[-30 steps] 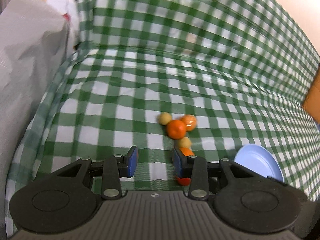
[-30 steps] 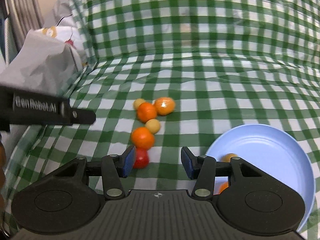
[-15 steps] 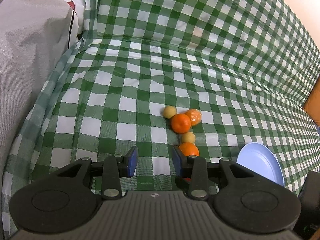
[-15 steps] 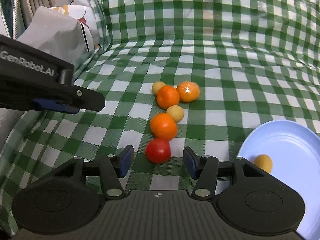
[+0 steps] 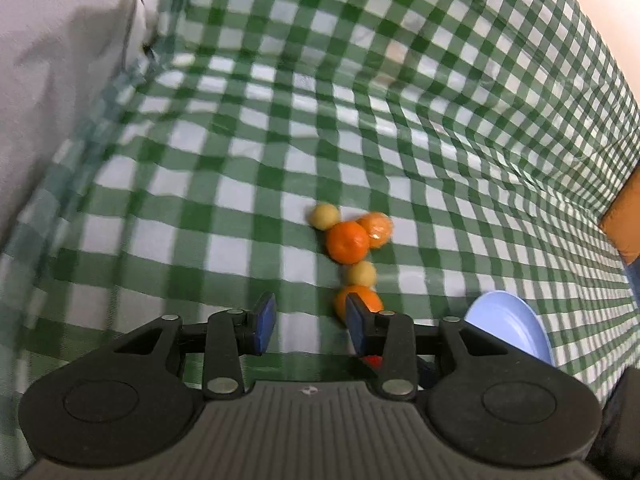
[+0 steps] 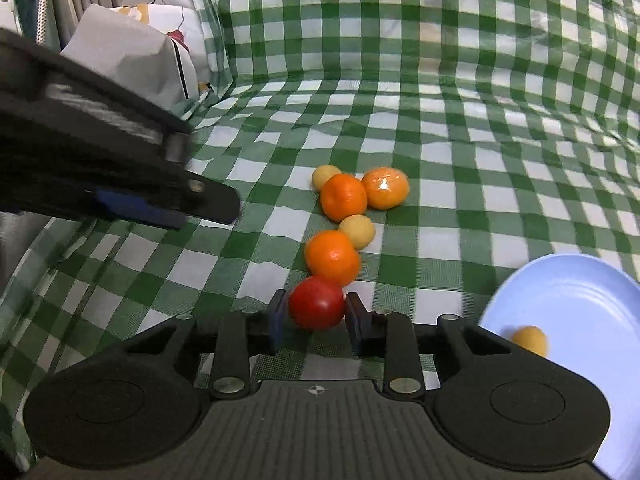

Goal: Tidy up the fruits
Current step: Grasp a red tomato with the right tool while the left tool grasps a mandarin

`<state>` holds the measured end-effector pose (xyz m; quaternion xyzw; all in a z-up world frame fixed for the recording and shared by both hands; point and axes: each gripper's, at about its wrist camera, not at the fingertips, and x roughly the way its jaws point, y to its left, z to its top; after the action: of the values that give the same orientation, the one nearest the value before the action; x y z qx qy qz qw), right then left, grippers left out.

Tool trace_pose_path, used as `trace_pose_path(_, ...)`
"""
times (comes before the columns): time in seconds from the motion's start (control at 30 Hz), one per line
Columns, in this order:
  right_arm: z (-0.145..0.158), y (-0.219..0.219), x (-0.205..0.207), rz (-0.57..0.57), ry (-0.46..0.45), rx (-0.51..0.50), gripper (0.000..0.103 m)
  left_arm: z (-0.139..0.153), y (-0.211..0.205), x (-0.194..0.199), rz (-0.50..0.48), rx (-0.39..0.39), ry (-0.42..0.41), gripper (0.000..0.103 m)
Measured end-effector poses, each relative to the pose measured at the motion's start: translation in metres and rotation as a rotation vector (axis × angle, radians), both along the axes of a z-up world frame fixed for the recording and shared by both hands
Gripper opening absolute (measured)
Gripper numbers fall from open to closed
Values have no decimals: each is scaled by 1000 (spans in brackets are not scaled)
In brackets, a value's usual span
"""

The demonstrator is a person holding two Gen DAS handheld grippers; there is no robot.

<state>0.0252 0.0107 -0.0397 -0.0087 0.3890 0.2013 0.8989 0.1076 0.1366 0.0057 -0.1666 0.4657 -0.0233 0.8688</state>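
Your right gripper point(image 6: 316, 314) has just closed onto the tomato point(image 6: 317, 308) | left gripper point(image 5: 310, 322) apart, empty | plate point(image 6: 580, 300): one fruit point(image 6: 529, 340); five left.

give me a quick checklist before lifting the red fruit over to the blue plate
1. Right hand-held gripper closed on the red fruit: ok; its jaws have just been closing and a pad sits against each side.
2. Grip is centred on the fruit: cannot tell, only the upper face shows.
3. Neighbouring orange clear of the lift: not ok, it touches the red fruit and may roll.
4. Blue plate has room: ok, only one small yellow fruit lies on it.
5. Left hand-held gripper out of the way: ok; its jaws have just been opening, they are empty, and it is off to the side.
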Motion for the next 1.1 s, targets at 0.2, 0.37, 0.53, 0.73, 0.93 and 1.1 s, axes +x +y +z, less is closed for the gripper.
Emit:
trace_pose_path(0.2, -4, -15, -1, -33, 74, -39, 32, -15, -26, 23, -63, -14, 44, 75)
trace_pose_path(0.37, -6, -18, -1, -32, 93, -36, 32, -32, -40, 38, -76, 3, 90, 75)
trace_pose_path(0.53, -6, -17, -2, -27, 96, -38, 32, -44, -54, 45, -103, 74, 110, 66)
trace_pose_path(0.73, -6, -14, 1, -31, 97, -34, 32, -38, -53, 40, -111, 133, 91, 37)
trace_pose_path(0.93, -5, -19, 2, -39, 90, -11, 32, -24, -34, 30, -67, 194, 94, 37)
trace_pose_path(1.1, -5, -13, 2, -29, 91, -29, 32, -37, -31, 31, -89, 259, 156, 38)
